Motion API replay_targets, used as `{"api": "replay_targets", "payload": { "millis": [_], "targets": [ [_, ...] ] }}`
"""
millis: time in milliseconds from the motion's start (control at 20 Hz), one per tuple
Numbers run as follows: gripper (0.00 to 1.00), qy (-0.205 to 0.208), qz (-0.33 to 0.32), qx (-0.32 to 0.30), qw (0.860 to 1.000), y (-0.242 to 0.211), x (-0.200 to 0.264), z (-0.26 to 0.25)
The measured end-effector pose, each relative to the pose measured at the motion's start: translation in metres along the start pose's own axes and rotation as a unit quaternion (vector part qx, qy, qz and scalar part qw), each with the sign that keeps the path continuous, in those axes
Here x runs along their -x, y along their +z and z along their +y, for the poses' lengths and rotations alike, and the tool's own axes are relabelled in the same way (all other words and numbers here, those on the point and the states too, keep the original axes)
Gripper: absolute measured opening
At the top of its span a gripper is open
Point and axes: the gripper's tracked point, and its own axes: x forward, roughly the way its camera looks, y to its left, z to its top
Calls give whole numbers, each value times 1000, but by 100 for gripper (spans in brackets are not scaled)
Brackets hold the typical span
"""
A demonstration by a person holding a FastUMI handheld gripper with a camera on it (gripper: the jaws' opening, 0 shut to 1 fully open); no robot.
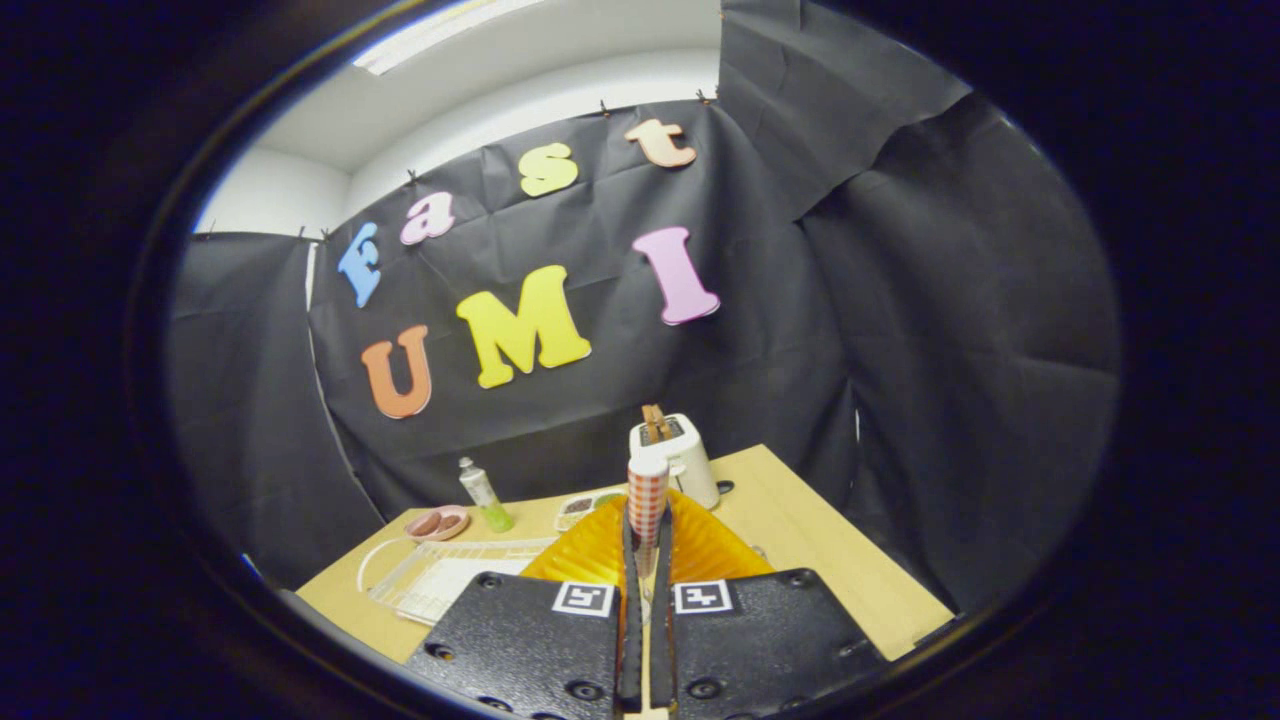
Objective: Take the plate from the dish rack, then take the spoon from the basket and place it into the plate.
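Gripper (647, 560) pinching one checked-handled spoon (647, 500) above one orange plate (700, 545); beyond plate, standing on worktop (800, 520): one toaster (675, 455), one bottle (484, 495), one rack (440, 575).

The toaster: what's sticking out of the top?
A brownish slice, likely toast, stands in the toaster's slot; its lower part is hidden inside. The gripper is shut on a checkered spoon handle.

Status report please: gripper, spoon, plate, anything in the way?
Gripper shut on spoon, checkered handle up. Orange plate just beneath. Dish rack beside it. Toaster beyond, not blocking.
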Motion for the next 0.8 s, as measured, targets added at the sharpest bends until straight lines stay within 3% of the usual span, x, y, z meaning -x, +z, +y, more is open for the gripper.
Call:
{"api": "replay_targets", "payload": {
  "millis": [450,800],
  "targets": [
    [9,54,40,4,998,-70,26,102],
    [8,67,64,27,995,-134,22,139]
  ]
}}
